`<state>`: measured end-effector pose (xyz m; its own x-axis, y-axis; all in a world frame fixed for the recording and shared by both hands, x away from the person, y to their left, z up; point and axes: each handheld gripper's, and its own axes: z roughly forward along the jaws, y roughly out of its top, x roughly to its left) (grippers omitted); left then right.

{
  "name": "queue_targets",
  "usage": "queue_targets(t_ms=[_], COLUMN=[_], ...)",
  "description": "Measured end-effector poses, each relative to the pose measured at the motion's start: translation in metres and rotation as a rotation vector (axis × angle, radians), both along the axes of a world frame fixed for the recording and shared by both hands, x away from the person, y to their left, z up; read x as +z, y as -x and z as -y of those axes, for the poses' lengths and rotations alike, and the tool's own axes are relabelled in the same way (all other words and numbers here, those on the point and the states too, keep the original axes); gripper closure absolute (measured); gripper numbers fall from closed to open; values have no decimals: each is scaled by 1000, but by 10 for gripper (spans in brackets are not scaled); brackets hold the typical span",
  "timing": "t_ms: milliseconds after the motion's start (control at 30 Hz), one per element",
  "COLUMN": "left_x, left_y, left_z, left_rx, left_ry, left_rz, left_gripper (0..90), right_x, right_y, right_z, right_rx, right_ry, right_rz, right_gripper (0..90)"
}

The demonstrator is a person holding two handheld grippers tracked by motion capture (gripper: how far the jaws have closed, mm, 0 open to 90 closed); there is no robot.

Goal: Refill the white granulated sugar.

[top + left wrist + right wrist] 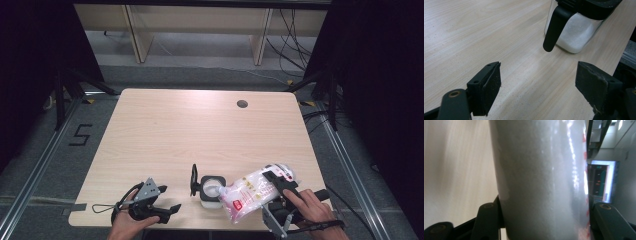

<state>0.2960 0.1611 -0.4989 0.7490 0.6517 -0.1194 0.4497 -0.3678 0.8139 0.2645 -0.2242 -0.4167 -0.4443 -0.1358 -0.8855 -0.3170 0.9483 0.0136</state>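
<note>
Spill risk: right gripper (274, 186) clamps tilted bag (250, 194), spout over open jar (210, 189) just ahead; overshoot scatters granules on counter (190, 130). Left gripper (167, 209) spread, empty, jar unsteadied ahead.

Table (165, 135): pale wood grain in fine lengthwise streaks, with one dark round hole (242, 104) noted near the far edge. Jar (210, 190): clear walls, white grains seen inside; its lid (586, 7) and flap (554, 27) are black. Bag (250, 192): clear film over white grains, with red printing and a small red-and-white label. Left gripper (167, 210): black, topped by a grey plate; brass-coloured rivets are seen on its arms. Right gripper (280, 187): black jaws. Floor (50, 165): grey, marked with a black figure 5.
</note>
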Motion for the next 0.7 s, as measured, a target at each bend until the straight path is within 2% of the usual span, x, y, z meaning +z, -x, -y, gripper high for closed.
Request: queue_targets(t_ms=[33,100,133,167,200,233,333,367,400,433,467,500,533,567,600,633,700], left_x=[0,0,0,0,0,1,0,-1,-1,1,1,0,1,1,1,1,0], left_y=[0,0,0,0,0,0,1,0,0,0,0,1,1,1,1,0,0], left_z=[0,0,0,0,0,0,1,1,1,0,0,0,1,1,0,0,1], left_rx=[6,6,5,1,5,4,6,7,11,9,5,9,8,8,7,7,6], left_ry=[4,4,3,3,7,0,15,25,28,11,9,19,20,20,18,18,22], left_rz=[-9,-10,-7,0,-7,-10,-7,1,-3,0,4,-3,-5,-4,-4,-5,2], left_gripper=[201,201,201,201,201,201,201,201,201,201,201,201,201,201,201,201,201], right_x=[-1,0,-6,-5,-11,-11,-16,-21,-20,-22,-23,-24,-25,-27,-25,-28,-29], right_y=[-2,-8,-8,-12,-10,-14,-19,-17,-19,-19,-20,-20,-23,-23,-26,-25,-27], right_z=[2,5,9,10,13,14,17,18,18,18,18,20,21,22,23,25,27], right_rx=[8,57,11,43,-12,21,39,-5,26,25,30,16,32,14,42,13,19], right_ry=[-28,-41,-127,-110,-180,-158,-187,-242,-220,-229,-247,-290,-302,-341,-324,-368,-405], right_rz=[-16,-27,-79,-82,-128,-132,-154,-194,-185,-194,-204,-226,-235,-254,-249,-276,-302], right_gripper=[476,476,477,477,478,478,481,481,482,482,482,483,483,484,484,485,486])
